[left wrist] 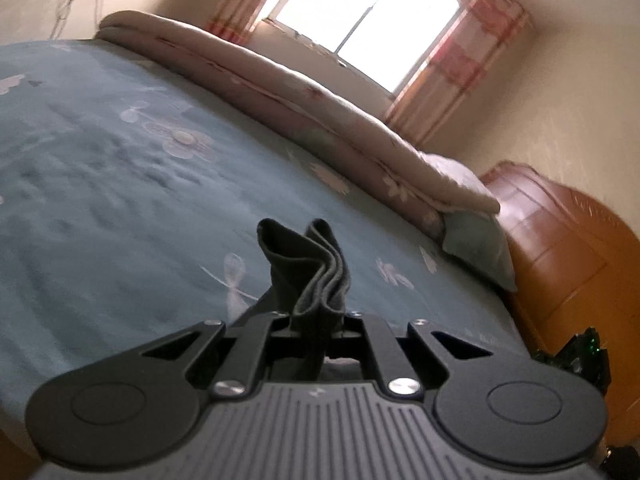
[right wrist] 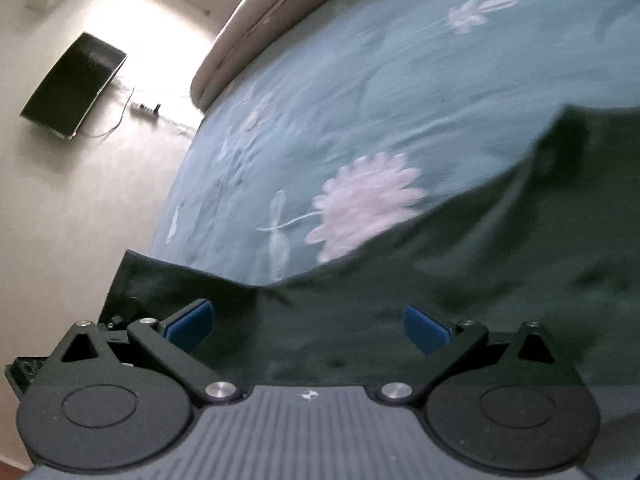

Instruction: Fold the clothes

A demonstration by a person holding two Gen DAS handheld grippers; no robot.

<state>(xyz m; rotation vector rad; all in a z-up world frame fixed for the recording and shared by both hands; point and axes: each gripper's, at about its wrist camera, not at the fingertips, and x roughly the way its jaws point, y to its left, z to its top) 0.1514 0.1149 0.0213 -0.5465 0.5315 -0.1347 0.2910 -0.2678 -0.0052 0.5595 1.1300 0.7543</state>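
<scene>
My left gripper [left wrist: 316,320] is shut on a bunched edge of a dark green-black garment [left wrist: 308,264]. Its folds stick up past the fingers, above the blue floral bedsheet [left wrist: 120,184]. In the right wrist view the same dark garment [right wrist: 500,240] hangs or lies spread across the lower right, over the bedsheet [right wrist: 360,80]. My right gripper [right wrist: 308,328] is open, its blue pads [right wrist: 192,326] set wide apart. The cloth lies in front of and below them, and neither pad presses on it. The picture is blurred by motion.
A rolled pinkish quilt [left wrist: 280,92] runs along the far side of the bed, with a pale pillow [left wrist: 476,240] by a wooden headboard [left wrist: 560,260]. A bright curtained window [left wrist: 360,12] is behind. A dark screen [right wrist: 72,84] and a power strip [right wrist: 146,109] hang on the wall.
</scene>
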